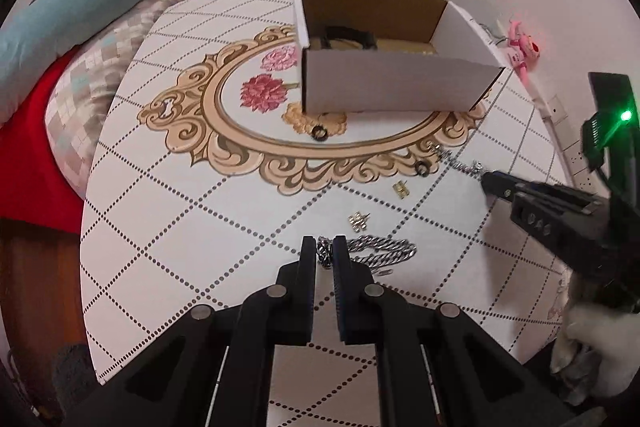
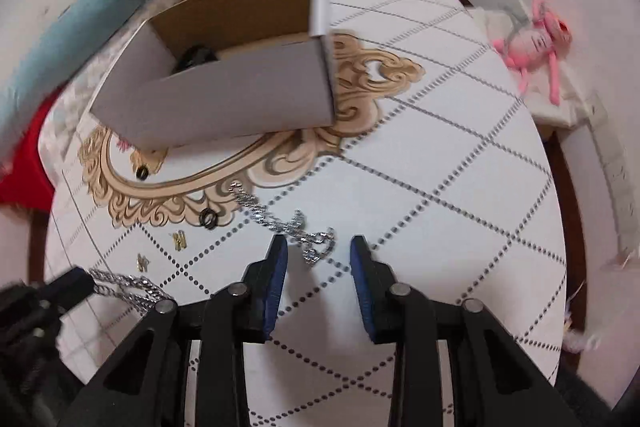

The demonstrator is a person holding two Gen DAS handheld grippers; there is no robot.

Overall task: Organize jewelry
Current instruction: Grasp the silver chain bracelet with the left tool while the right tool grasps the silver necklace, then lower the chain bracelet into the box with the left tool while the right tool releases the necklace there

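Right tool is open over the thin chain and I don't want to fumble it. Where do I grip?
Grip the bunched end of the thin chain, lying between the right tool's fingers. Come straight down: it lies flat on the table, and the clump gives more to pinch than the single strand.

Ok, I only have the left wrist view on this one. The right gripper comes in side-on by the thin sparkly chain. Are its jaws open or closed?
Observer: Open. In the right wrist view the right gripper has its fingers spread wide.
Reviewer: Is the chain between them yet?
Observer: Partly. The thin silver chain lies on the table with its looped end between the fingers, not gripped.
Reviewer: And the left gripper from that side?
Observer: The left gripper shows at the lower left edge, blurred, with its tip at the chunky silver chain.
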